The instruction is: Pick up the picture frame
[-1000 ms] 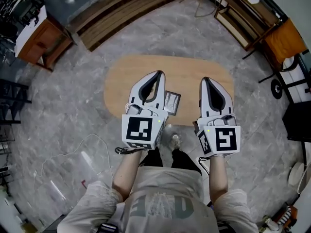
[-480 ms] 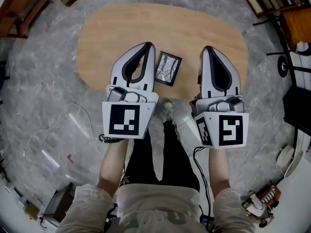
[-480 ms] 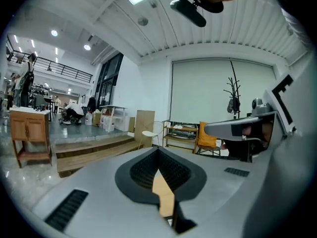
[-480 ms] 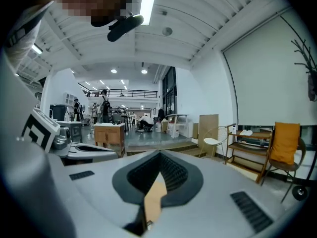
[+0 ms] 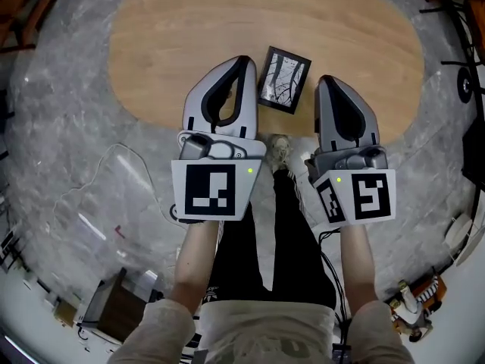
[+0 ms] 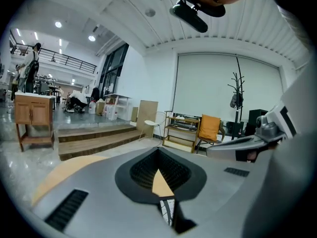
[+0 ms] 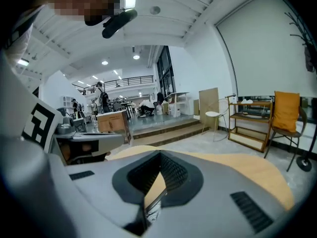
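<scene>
In the head view, one black-framed picture frame [image 5: 284, 80] lies flat by the near edge of one oval light-wood table [image 5: 189, 44], between the tips of the left gripper [image 5: 241, 63] and right gripper [image 5: 327, 83], with open tabletop farther out. The left gripper view shows its jaws clenched and empty. The right gripper view shows the same.

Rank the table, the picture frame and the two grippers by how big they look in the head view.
1. the table, largest by far
2. the left gripper and the right gripper: about alike, so unranked, and both look big because they are near the camera
3. the picture frame, smallest
</scene>
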`<state>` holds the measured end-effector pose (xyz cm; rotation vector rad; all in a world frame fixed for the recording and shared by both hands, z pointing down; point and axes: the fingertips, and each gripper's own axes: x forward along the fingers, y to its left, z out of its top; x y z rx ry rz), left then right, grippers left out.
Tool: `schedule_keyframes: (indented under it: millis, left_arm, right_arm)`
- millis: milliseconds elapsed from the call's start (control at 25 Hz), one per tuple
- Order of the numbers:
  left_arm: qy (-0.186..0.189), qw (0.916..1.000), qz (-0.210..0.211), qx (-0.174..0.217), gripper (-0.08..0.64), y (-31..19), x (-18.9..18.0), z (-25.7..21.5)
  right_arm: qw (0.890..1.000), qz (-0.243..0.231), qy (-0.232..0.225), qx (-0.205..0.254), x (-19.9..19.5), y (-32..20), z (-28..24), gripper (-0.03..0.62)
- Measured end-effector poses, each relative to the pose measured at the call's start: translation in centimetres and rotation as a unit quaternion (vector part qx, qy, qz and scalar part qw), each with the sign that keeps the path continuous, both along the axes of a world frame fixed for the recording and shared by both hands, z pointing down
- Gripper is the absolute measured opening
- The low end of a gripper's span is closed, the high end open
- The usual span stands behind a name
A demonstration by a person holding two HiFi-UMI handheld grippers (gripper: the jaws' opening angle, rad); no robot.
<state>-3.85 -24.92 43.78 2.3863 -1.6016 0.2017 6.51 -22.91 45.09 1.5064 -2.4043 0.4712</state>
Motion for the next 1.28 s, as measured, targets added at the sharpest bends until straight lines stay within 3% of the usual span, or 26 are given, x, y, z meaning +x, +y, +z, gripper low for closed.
schedule_keyframes:
  millis: [120,360,600,640,680,760,840,920,1120,1280]
  left_arm:
    - [0.006,0.9999,0.0,-0.009,0.009,0.6,-0.1,0.6]
    - [0.002,0.9998,0.005,-0.022,0.009,1.4,-0.2,1.4]
    - [-0.001,0.9994,-0.005,-0.033,0.009,1.6,-1.0,2.8]
    - [0.001,0.9993,-0.01,-0.036,0.009,1.7,-1.2,3.0]
    - [0.003,0.9992,-0.013,-0.039,0.009,1.8,-1.4,3.2]
    - [0.004,0.9992,-0.01,-0.039,0.009,2.1,-1.5,3.5]
    - [-0.001,0.9992,-0.005,-0.041,0.009,2.4,-1.7,3.8]
    - [-0.005,0.9989,-0.006,-0.046,0.009,2.6,-2.0,4.2]
    - [-0.008,0.9981,-0.014,-0.059,0.009,3.4,-3.0,5.3]
    - [-0.01,0.9973,-0.018,-0.07,0.009,4.0,-3.7,6.3]
  right_arm:
    - [1.0,0.003,-0.011,-0.013,-0.4,0.6,1.2,0.005]
    - [1.0,-0.001,0.013,-0.009,-0.4,0.5,1.8,0.005]
    - [0.997,-0.047,0.053,-0.009,-1.5,0.7,2.7,0.006]
    - [0.995,-0.071,0.068,-0.009,-2.0,1.0,3.1,0.077]
    - [0.992,-0.097,0.084,-0.007,-2.7,1.2,3.4,0.109]
    - [0.98,-0.158,0.119,-0.002,-4.1,1.9,4.3,0.165]
    - [0.964,-0.218,0.154,-0.018,-5.4,3.2,6.1,0.309]
    - [0.946,-0.263,0.186,-0.045,-6.4,4.5,8.3,0.382]
    - [0.887,-0.354,0.28,-0.097,-7.3,7.3,14.5,0.423]
    - [0.858,-0.39,0.3,-0.149,-7.2,9.1,18.8,0.437]
